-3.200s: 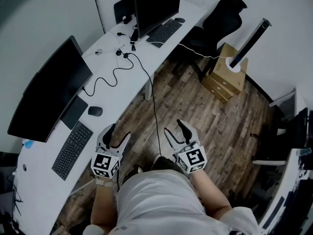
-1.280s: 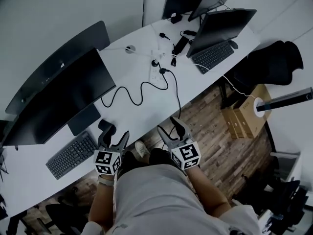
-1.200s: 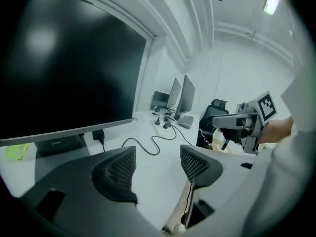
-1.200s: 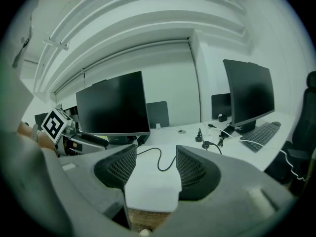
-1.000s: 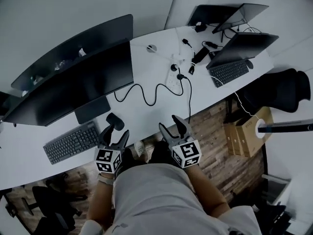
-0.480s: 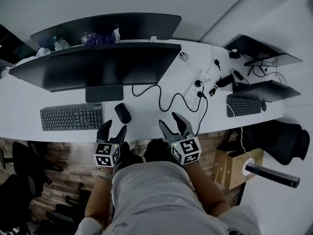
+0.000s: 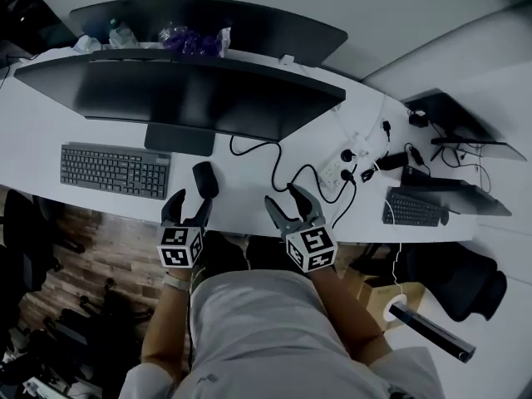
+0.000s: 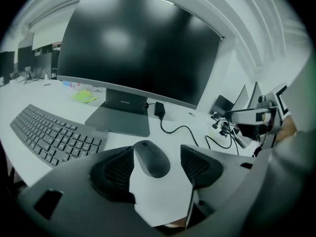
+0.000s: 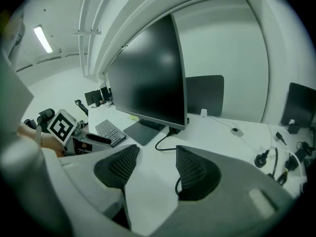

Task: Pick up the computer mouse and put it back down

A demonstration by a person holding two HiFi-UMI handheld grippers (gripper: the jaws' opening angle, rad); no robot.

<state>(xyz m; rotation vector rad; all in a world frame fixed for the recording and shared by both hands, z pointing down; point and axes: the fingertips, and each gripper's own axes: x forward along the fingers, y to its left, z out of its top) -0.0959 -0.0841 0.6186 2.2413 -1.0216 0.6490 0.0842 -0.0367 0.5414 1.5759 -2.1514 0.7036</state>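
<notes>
Right gripper (image 9: 155, 158), jaws apart, over the white desk (image 9: 217, 132), dark monitor (image 9: 143, 78) beyond.

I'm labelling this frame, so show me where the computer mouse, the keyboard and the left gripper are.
computer mouse (image 8: 151, 158): left gripper view, middle of its top shell.
keyboard (image 7: 115, 170): head view, middle of the key field.
left gripper (image 7: 190, 205): head view, midway between its fingertips.

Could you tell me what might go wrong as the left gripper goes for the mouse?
The mouse lies only at the tips of the open left gripper and sits off-centre, nearer one finger. Closing now could nudge it aside or squirt it away. The keyboard is close beside it, so a wide approach may bump it.
</notes>
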